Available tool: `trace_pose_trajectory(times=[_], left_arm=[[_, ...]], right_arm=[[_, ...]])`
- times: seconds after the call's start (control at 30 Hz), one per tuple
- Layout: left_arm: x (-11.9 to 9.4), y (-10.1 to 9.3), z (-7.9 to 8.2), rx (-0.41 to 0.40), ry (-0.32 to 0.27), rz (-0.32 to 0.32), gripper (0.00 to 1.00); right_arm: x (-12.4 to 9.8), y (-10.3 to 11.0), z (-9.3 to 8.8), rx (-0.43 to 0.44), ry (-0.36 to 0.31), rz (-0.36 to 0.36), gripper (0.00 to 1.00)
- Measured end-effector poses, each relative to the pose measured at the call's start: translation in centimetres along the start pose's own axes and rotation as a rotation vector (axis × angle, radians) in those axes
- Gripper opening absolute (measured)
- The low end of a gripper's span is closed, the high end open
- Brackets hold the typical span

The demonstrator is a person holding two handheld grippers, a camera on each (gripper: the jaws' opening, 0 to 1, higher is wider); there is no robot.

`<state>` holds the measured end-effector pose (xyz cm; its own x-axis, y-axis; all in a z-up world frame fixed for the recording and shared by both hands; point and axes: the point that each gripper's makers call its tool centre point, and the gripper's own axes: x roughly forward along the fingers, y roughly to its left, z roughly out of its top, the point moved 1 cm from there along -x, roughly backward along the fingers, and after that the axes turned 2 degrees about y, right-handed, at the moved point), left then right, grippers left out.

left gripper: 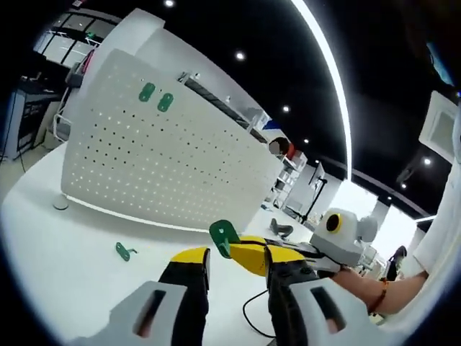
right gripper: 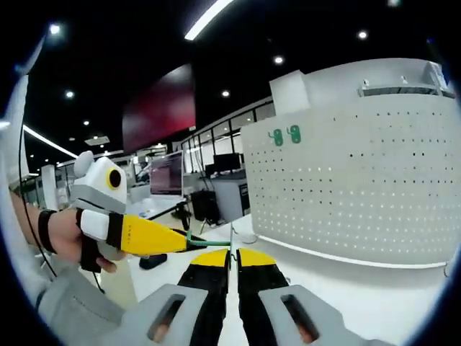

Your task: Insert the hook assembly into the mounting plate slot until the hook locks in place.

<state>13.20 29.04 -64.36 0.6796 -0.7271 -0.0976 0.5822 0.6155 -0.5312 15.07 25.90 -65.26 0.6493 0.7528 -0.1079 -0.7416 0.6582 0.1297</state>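
Left tool (left gripper: 238, 263) open around nothing. Right tool (right gripper: 233, 254) clamped on green hook (left gripper: 223, 235), at 6 o'clock below white pegboard (left gripper: 166, 158). Two hooks (left gripper: 155, 96) mounted at 11 o'clock; another hook (left gripper: 124, 251) loose on surface (left gripper: 65, 252), 8 o'clock.

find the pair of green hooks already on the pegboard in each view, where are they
Left gripper view: the pair of green hooks sits upper left, near the top edge of the white pegboard.
Right gripper view: the same pair is small, just above centre, at the pegboard's upper left corner.
Shared landmark: the pegboard itself, standing on the white table.
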Motion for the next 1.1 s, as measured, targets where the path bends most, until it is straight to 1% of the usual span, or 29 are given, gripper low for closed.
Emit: trace_pose_trajectory(times=[0.13,0.23,0.27,0.4,0.43,0.53,0.6,0.63,0.77,0.83,1.03,1.1], left_arm=[[0.3,-0.3,-0.1,-0.02,0.006,-0.009,0.21],[0.2,-0.5,-0.1,-0.073,-0.006,-0.017,0.16],[0.2,-0.4,0.0,-0.078,-0.011,-0.014,0.15],[-0.3,-0.1,0.3,-0.159,-0.062,-0.001,0.13],[-0.4,-0.2,0.4,-0.168,-0.074,-0.003,0.12],[-0.5,-0.3,0.5,-0.173,-0.084,0.007,0.09],[-0.6,-0.3,0.4,-0.17,-0.086,0.015,0.05],[-0.7,-0.3,0.2,-0.17,-0.079,0.016,0.05],[-1.0,-0.7,0.4,-0.181,-0.096,0.015,0.05],[-1.1,-0.7,0.4,-0.17,-0.101,0.026,0.04],[-1.2,-0.8,0.1,-0.168,-0.094,0.029,0.04],[-1.3,-0.9,0.1,-0.155,-0.091,0.037,0.03]], right_arm=[[0.0,0.7,0.2,-0.019,-0.015,0.023,0.02],[-0.1,0.8,0.4,-0.011,-0.031,0.023,0.02],[-0.1,0.9,0.5,-0.007,-0.039,0.024,0.02],[-0.3,1.4,0.5,-0.015,-0.041,0.025,0.02],[-0.4,1.6,0.6,-0.017,-0.047,0.024,0.02],[-0.5,1.8,0.7,-0.01,-0.053,0.026,0.02],[-0.7,2.0,1.0,-0.014,-0.063,0.027,0.02],[-0.7,2.1,1.1,-0.017,-0.063,0.025,0.02],[-0.9,2.4,1.2,-0.023,-0.076,0.023,0.02],[-1.0,2.5,1.3,-0.018,-0.078,0.025,0.03],[-1.2,2.8,1.0,-0.037,-0.056,0.038,0.03],[-1.3,2.8,1.0,-0.035,-0.052,0.039,0.04]])
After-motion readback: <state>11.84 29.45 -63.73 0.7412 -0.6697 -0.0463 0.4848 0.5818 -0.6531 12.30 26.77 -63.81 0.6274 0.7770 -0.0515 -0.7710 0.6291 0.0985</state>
